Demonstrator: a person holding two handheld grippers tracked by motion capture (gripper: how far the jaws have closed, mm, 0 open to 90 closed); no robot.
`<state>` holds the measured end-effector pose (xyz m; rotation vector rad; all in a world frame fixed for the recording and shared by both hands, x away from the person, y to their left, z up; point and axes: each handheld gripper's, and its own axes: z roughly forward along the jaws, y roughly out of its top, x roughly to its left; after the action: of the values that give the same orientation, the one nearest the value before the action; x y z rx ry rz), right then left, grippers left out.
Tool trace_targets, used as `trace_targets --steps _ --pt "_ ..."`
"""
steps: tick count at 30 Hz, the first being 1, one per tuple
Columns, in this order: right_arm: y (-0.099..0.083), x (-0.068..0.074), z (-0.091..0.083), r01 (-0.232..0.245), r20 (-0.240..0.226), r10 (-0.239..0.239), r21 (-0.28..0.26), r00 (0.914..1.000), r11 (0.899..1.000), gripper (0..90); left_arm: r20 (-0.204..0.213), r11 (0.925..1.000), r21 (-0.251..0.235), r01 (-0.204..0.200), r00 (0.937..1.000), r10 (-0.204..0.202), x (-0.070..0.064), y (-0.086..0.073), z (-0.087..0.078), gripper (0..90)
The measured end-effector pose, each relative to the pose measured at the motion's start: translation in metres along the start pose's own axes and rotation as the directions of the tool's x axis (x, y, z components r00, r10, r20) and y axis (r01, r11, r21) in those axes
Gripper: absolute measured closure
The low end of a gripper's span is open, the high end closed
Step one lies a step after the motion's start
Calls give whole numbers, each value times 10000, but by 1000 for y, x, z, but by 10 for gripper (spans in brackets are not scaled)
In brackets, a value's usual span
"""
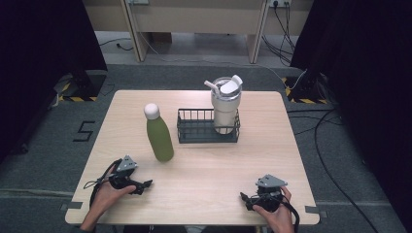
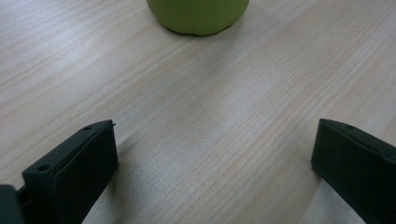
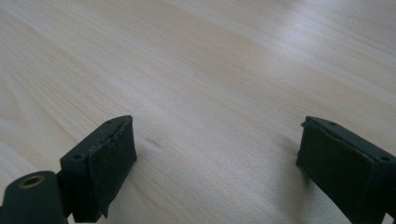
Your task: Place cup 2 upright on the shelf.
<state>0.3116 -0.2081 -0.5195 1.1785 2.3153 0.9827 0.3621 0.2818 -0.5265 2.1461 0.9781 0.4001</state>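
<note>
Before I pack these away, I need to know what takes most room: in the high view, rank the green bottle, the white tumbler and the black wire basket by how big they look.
1. Black wire basket, widest.
2. and 3. Green bottle and white tumbler look much alike; the tumbler stands farther from the camera and partly inside the basket, so I won't rank them.

The high view looks forward and down from above the person's side of the wooden table [image 1: 204, 179], taking in the whole tabletop, the grey floor around it and a desk beyond. The left gripper view sits low, close to the tabletop [image 2: 196, 102], and looks along its two black jaws toward the base of the green bottle [image 2: 198, 14] (the same bottle [image 1: 159, 133] stands left of centre in the high view), so these two views share that bottle and the wood before it. The right gripper view also rides low and close, facing across bare wood grain [image 3: 210, 70] between its wide-set jaws, a patch near the table's front right in the high view.
</note>
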Motion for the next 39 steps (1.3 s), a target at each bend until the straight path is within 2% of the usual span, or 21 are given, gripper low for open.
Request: trace_targets --steps 12,14,17,21,23,25,29,33,39 --pt "0 0 0 -10 -15 10 19 10000 10000 110 75 9999 -114 -56 10000 57 0 -1 -1 22" --pt "0 0 0 1 -19 -1 18 10000 10000 110 120 9998 -184 -90 9999 92 0 -1 -3 49" --pt "0 0 0 25 -17 -25 9 10000 10000 110 85 9990 -413 -144 9999 147 0 -3 -5 150" --pt "0 -1 0 78 -24 -78 19 10000 10000 107 -116 9979 -567 -319 9994 313 0 -4 -7 150" --pt "0 -1 0 79 -27 -79 21 10000 10000 106 -154 9968 -755 -260 9996 249 0 -3 -8 150" --pt "1 -1 0 48 -34 -48 30 10000 10000 106 -158 9936 -1115 -176 9997 160 1 -3 -10 150" --pt "1 -1 1 58 -34 -58 33 10000 10000 103 -79 9814 -1918 -110 9999 97 -1 1 -14 150" --pt "1 -1 1 57 -37 -57 38 10000 10000 103 -160 9716 -2365 -106 9998 70 -3 4 -15 149" --pt "1 -1 1 63 -41 -63 35 10000 10000 102 -38 9573 -2886 173 9998 -192 -5 9 -15 149"
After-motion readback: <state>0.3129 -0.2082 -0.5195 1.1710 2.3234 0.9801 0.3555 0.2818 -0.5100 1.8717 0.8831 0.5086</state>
